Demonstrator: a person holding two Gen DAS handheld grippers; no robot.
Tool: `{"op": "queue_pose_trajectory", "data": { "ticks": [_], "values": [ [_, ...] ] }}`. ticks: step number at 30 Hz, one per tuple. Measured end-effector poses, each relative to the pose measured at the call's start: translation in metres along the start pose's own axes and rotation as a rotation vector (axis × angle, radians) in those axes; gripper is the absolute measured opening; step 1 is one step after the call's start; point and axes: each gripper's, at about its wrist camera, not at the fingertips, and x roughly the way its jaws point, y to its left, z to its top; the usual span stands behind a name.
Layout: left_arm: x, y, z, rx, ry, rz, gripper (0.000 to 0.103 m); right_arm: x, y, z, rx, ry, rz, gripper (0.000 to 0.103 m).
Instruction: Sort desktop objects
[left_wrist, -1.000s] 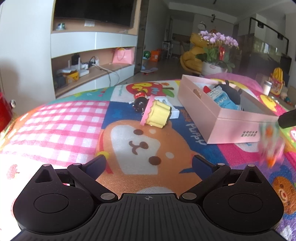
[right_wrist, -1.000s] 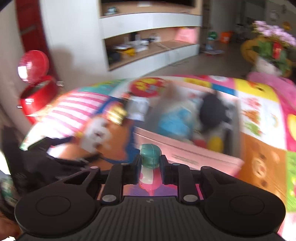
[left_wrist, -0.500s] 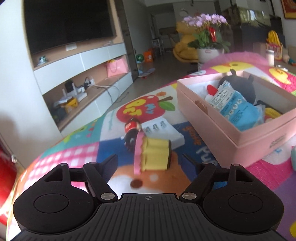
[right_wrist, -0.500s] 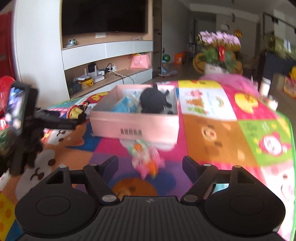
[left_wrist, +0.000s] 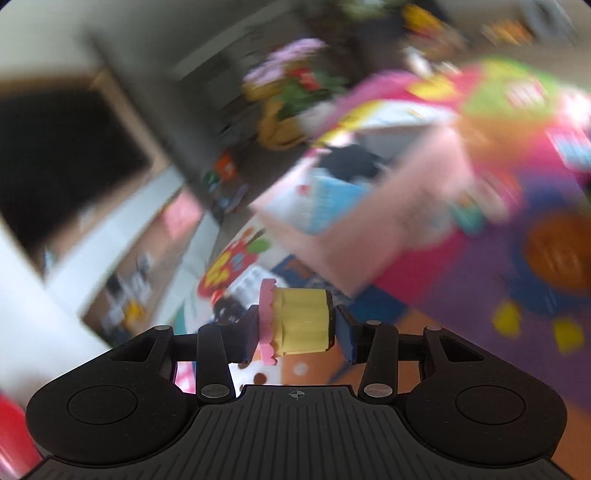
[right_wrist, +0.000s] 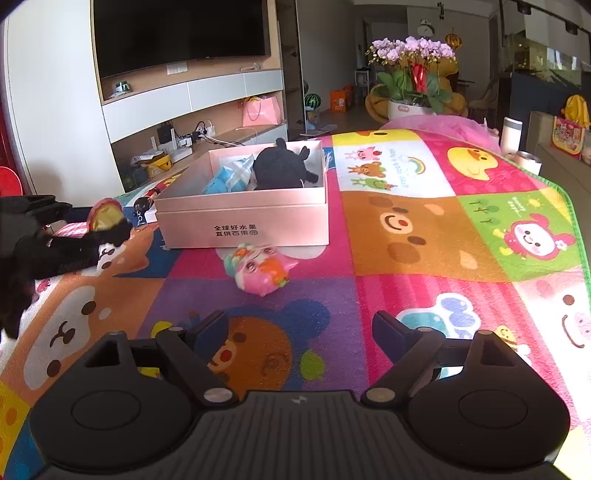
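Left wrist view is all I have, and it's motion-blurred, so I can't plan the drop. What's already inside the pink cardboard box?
Observer: The pink cardboard box holds a black plush toy and a blue-and-white packet.
Operator: Anything loose near it?
Observer: A pink squishy toy lies on the colourful cartoon mat, just in front of its front wall.
Operator: Right gripper?
Observer: The right gripper is empty; its fingers have just been opening.

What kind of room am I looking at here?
Most likely a home living room: a wall-mounted television, a potted orchid and a cartoon play mat covering the surface with toys on it.
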Motion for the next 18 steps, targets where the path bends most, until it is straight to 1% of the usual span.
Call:
{"op": "queue_pose_trajectory", "data": {
  "ticks": [1, 2, 3, 6, 7, 8, 11, 12, 14, 15, 16, 18],
  "values": [
    [0.0, -0.011, -0.001, 0.056, 0.001, 0.001, 0.047, 0.0, 0.001, 0.0, 0.001, -0.003, 0.002, 0.085],
    [0.0, -0.019, -0.002, 0.086, 0.007, -0.005, 0.047, -0.001, 0.002, 0.0, 0.001, -0.007, 0.003, 0.085],
    [0.001, -0.025, -0.001, 0.096, 0.013, -0.015, 0.048, -0.002, 0.004, 0.0, -0.002, -0.014, 0.002, 0.086],
    [-0.002, -0.036, 0.001, 0.091, -0.003, -0.024, 0.054, -0.007, 0.006, -0.003, -0.02, -0.03, -0.016, 0.09],
    [-0.003, -0.039, 0.002, 0.092, -0.01, -0.036, 0.062, -0.007, 0.005, -0.004, -0.029, -0.031, -0.024, 0.091],
    [-0.005, -0.042, 0.004, 0.09, -0.016, -0.055, 0.067, -0.008, 0.005, -0.005, -0.034, -0.029, -0.029, 0.091],
    [-0.013, -0.05, 0.007, 0.084, -0.04, -0.118, 0.072, -0.007, 0.003, -0.007, -0.034, -0.016, -0.041, 0.093],
    [-0.016, -0.051, 0.008, 0.074, -0.044, -0.149, 0.072, -0.006, 0.002, -0.007, -0.032, -0.013, -0.046, 0.093],
    [-0.02, -0.052, 0.01, 0.04, -0.055, -0.207, 0.078, -0.005, 0.0, -0.008, -0.024, -0.01, -0.053, 0.095],
    [-0.023, -0.051, 0.011, 0.018, -0.061, -0.234, 0.078, -0.004, -0.001, -0.008, -0.019, -0.009, -0.054, 0.097],
    [-0.024, -0.049, 0.012, -0.009, -0.066, -0.254, 0.079, -0.003, -0.001, -0.009, -0.015, -0.009, -0.056, 0.098],
    [-0.025, -0.044, 0.013, -0.069, -0.07, -0.265, 0.084, -0.003, -0.001, -0.009, -0.017, -0.008, -0.058, 0.098]
  ]
}}
